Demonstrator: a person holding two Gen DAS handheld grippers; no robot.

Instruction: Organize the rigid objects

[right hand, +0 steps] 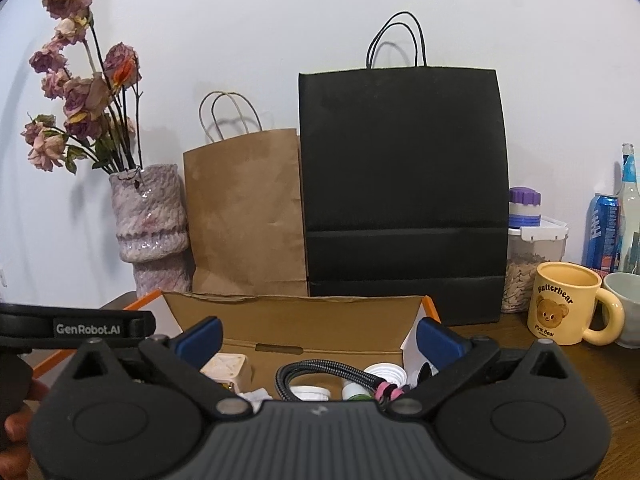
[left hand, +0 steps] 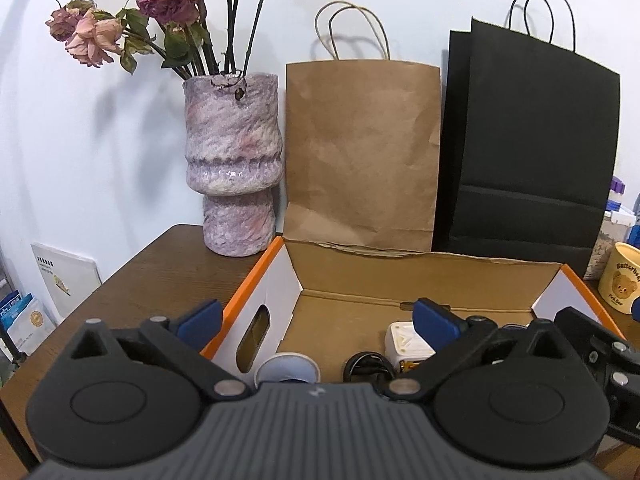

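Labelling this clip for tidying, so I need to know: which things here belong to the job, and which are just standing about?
Job: cardboard box, white cube charger, braided cable, white caps, paper cup, both open hand-held grippers.

Standing about: vase of dried roses, brown bag, black bag, bear mug, blue can.

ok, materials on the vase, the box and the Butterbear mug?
Vase: looks like glazed ceramic, mottled purple-pink, with glossy highlights on a rough texture.
Box: corrugated cardboard, raw brown inside, white and orange outside, matte.
Butterbear mug: probably ceramic, smooth cream-yellow glaze, printed bear.
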